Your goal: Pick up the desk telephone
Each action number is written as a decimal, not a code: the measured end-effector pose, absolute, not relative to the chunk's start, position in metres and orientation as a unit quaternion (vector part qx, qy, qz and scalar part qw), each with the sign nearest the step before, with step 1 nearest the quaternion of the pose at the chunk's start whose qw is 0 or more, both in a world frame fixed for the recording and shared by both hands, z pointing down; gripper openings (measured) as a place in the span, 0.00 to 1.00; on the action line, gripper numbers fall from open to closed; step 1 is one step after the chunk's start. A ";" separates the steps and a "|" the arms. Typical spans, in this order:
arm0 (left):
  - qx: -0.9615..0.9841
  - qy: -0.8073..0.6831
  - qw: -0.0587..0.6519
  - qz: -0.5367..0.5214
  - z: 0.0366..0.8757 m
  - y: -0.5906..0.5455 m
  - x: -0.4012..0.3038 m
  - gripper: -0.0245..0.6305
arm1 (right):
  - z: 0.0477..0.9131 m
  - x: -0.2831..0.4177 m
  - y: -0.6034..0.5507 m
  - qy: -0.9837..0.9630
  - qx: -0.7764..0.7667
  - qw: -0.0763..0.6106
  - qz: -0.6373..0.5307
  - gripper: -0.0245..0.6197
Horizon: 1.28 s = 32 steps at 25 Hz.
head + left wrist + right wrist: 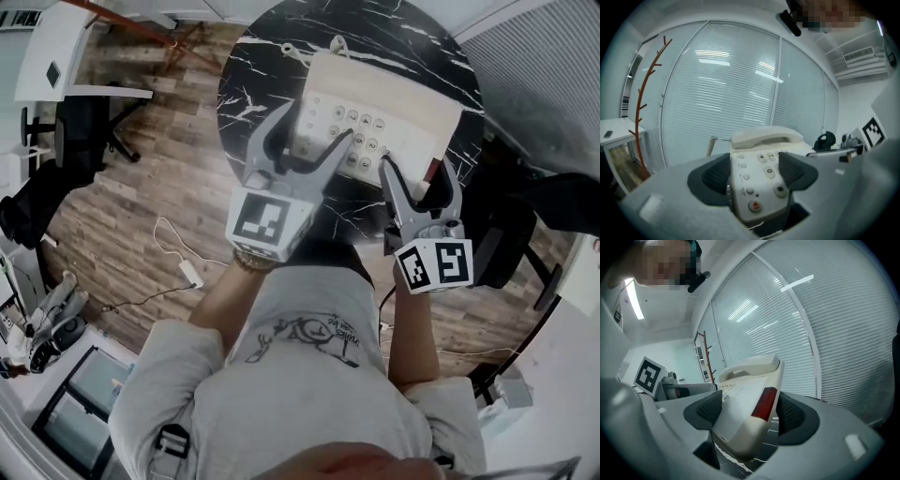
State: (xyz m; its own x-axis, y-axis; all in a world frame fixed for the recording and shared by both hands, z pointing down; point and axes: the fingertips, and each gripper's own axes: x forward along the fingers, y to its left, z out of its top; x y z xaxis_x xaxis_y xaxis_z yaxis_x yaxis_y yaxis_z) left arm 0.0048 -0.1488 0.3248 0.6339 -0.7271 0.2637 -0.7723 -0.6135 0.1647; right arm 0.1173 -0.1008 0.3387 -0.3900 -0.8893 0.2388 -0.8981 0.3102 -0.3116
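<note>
Bright, even indoor light, lamp glare streaking the blinds (726, 93) beyond the fingers (715, 176), fisheye-bent dark edges, fingers themselves softly blurred

Left tongs (754, 171) closed on desk telephone (754, 197): dark ribbed pads (716, 176) press on each side of its near end. Telephone cream, keypad facing up, red button (754, 205) nearest camera. Handset (766, 137) seated across far end; coiled cord (711, 144) hangs off left side. Behind: glass wall with closed white blinds (722, 93). Orange-red coat stand (644, 103) at left, white bench (614, 126) beside it at frame edge. Marker cube (873, 131) at right edge.
</note>
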 end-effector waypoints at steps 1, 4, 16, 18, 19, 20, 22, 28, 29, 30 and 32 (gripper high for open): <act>0.894 -0.421 0.127 0.083 0.316 -0.148 0.004 0.52 | 0.330 0.117 -0.100 -0.811 0.551 0.009 0.196 0.59; 0.894 -0.425 0.118 0.080 0.293 -0.142 0.003 0.52 | 0.307 0.116 -0.096 -0.813 0.550 0.003 0.191 0.59; 0.891 -0.438 0.101 0.055 0.221 -0.116 -0.006 0.52 | 0.234 0.109 -0.076 -0.819 0.550 -0.006 0.163 0.59; 0.892 -0.440 0.097 0.049 0.212 -0.114 -0.007 0.52 | 0.224 0.108 -0.075 -0.820 0.550 -0.007 0.156 0.59; 0.892 -0.440 0.094 0.046 0.207 -0.113 -0.008 0.52 | 0.219 0.107 -0.073 -0.820 0.551 -0.008 0.153 0.59; 0.892 -0.440 0.091 0.044 0.202 -0.111 -0.009 0.52 | 0.214 0.107 -0.072 -0.821 0.551 -0.009 0.150 0.59; 0.893 -0.441 0.085 0.038 0.192 -0.108 -0.011 0.52 | 0.205 0.105 -0.069 -0.821 0.552 -0.012 0.144 0.59; 0.893 -0.442 0.074 0.026 0.172 -0.105 -0.014 0.52 | 0.185 0.102 -0.066 -0.822 0.554 -0.020 0.131 0.59; 0.894 -0.442 0.072 0.025 0.170 -0.105 -0.014 0.52 | 0.183 0.101 -0.066 -0.822 0.554 -0.022 0.130 0.59; 0.894 -0.443 0.071 0.024 0.167 -0.105 -0.015 0.52 | 0.181 0.101 -0.066 -0.822 0.554 -0.023 0.129 0.59; 0.894 -0.442 0.068 0.021 0.163 -0.105 -0.015 0.52 | 0.177 0.100 -0.066 -0.821 0.556 -0.025 0.126 0.59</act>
State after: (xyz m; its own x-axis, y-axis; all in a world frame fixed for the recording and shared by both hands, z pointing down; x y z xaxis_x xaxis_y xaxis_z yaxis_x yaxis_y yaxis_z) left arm -0.0151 -0.1047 0.1632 0.6088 -0.7874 0.0973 -0.7930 -0.6004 0.1030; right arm 0.1004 -0.0656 0.1768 -0.3799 -0.9198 0.0982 -0.9070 0.3496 -0.2349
